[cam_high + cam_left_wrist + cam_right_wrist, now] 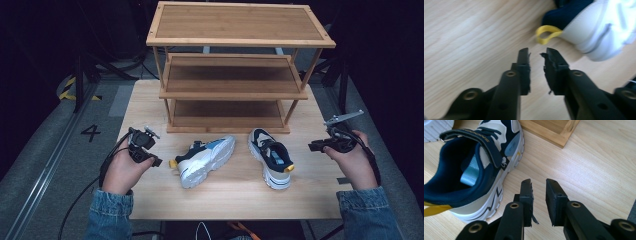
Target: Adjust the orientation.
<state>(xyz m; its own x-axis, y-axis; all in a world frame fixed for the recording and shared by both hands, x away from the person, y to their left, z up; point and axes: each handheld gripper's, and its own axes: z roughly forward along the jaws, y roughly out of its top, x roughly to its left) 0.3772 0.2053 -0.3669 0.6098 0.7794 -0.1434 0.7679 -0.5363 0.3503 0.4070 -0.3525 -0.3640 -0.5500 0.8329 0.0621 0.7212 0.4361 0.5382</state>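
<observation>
My left claw, slightly spread and pinching nothing, is pointing at the tipped shoe's yellow heel loop, just ahead.

Two shoes lie on the table before the rack.

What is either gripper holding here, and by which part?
Nothing. The left gripper and right gripper both show bare table between slightly parted jaws, beside the shoes.
</observation>
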